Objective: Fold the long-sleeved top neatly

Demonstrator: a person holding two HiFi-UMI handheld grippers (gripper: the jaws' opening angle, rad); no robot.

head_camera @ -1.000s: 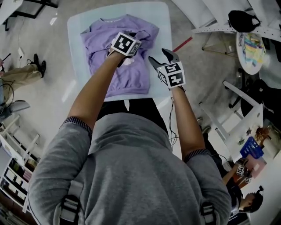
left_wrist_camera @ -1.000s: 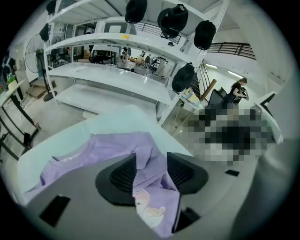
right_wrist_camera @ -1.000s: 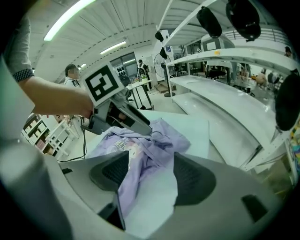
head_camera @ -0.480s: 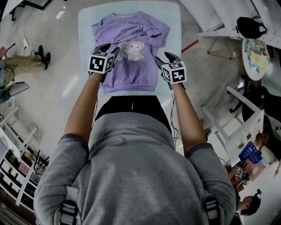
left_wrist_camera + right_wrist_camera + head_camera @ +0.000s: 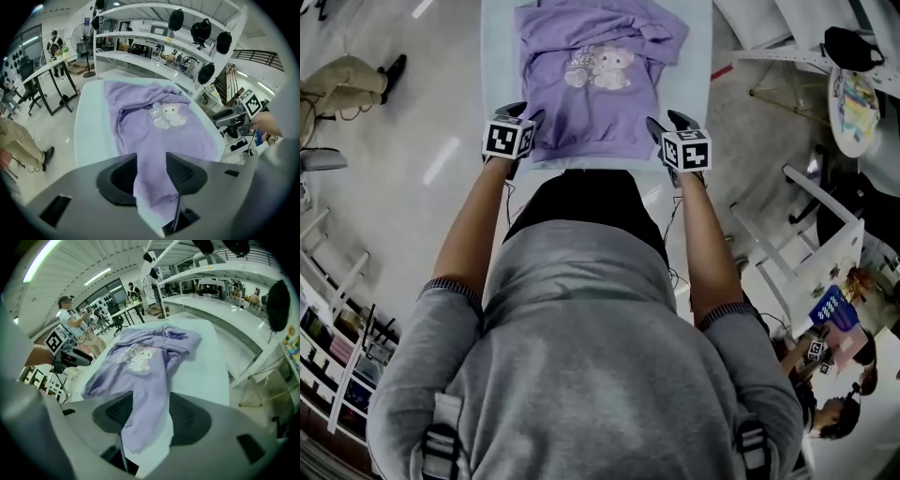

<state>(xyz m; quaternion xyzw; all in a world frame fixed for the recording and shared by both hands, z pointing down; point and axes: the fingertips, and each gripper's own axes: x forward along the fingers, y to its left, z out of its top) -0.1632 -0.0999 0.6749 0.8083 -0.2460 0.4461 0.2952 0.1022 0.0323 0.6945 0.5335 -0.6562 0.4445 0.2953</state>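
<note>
Two folds look done: both sleeves (image 5: pixel 649 36) lie across the purple top (image 5: pixel 600 94), spread at 12 o'clock on the bench (image 5: pixel 499 75). The left gripper (image 5: pixel 528 112) is at the hem's 7 o'clock corner and the right gripper (image 5: pixel 667 120) at 5 o'clock. Both jaws straddle cloth unclenched, the right's just narrowing. The hem-to-collar fold remains.

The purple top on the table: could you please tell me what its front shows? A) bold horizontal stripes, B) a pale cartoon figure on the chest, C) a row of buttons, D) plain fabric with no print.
B: the purple top lies face up on the table, and a pale cartoon figure shows on its chest in the head view and in both gripper views.
</note>
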